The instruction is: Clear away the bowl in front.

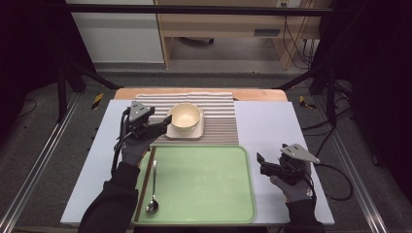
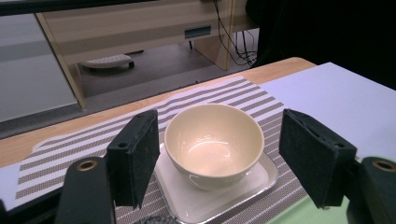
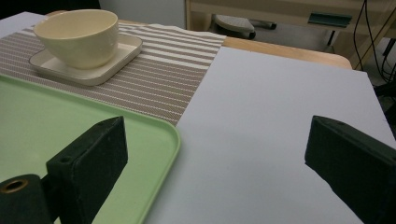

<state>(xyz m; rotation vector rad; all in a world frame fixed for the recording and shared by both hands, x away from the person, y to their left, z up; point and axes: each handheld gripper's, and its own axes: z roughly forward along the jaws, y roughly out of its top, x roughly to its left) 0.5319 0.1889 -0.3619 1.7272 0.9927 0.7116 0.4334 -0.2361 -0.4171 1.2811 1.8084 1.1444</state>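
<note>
Bowl (image 1: 184, 117) on plate (image 1: 186, 132), behind tray (image 1: 204, 182)

The left gripper (image 1: 167, 120) is held forward with jaws wide apart; the right gripper (image 1: 259, 162) hovers near the counter's right edge, jaws spread.

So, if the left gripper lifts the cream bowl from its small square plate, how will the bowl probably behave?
The bowl looks glossy and rounded, so the pads may slip on it. It seems hard, perhaps ceramic, so probably stiff and breakable. Its base is narrower than its rim, so a push could tip it or shift the square plate beneath.
</note>
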